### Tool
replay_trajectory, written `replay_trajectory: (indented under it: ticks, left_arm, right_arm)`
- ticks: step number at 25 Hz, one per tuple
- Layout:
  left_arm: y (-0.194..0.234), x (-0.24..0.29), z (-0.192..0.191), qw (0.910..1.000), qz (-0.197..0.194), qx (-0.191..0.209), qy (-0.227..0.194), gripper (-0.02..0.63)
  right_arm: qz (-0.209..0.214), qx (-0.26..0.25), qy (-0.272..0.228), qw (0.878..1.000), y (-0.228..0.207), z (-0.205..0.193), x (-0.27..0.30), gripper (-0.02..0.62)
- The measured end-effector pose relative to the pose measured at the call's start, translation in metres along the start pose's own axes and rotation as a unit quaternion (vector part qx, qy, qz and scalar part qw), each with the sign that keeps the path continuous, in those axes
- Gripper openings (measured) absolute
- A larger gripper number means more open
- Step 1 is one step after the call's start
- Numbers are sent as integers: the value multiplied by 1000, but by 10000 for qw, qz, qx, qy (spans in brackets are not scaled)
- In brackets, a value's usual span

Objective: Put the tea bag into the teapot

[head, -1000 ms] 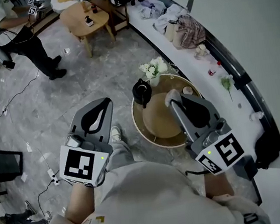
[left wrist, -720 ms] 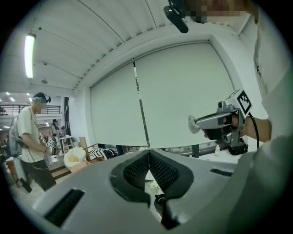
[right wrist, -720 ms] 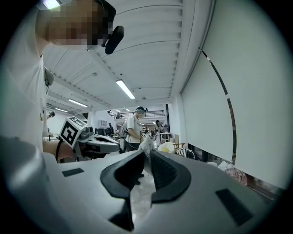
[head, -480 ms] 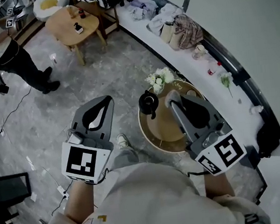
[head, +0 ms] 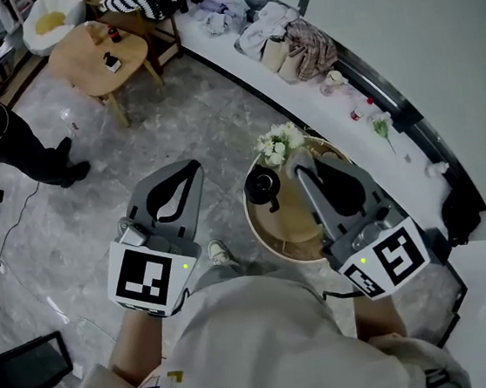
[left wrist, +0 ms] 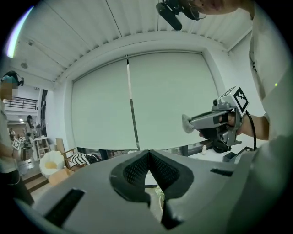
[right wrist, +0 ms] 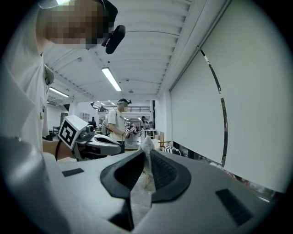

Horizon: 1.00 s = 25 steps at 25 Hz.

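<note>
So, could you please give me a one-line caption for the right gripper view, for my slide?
Right tool clamped on a white tea bag, with the left tool beside it.

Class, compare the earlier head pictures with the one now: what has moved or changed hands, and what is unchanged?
The person has carried both grippers toward the round tray, so the teapot now sits nearer the right gripper in the head view. Nothing was grasped or released: the right gripper stays shut on the tea bag, and the left gripper stays shut and empty.
</note>
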State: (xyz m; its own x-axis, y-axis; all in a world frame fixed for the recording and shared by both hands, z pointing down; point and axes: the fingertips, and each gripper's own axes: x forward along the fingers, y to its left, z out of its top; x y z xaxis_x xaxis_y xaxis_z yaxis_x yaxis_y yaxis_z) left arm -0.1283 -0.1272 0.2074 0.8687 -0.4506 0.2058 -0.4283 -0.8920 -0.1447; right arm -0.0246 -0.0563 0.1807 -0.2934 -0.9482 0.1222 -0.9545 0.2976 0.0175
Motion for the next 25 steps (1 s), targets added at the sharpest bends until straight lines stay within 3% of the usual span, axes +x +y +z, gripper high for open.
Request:
replay_trajectory:
  ticks: [13,25]
  left_arm:
    - [38,16,-12,9987,-505,90,-28,8]
    - [18,22,6,9991,-414,51,-76,8]
  right_arm:
    - [-517,66,4,9986,-5,2,41,45]
    - [-492,60,-108,9987,-23,11,19,46]
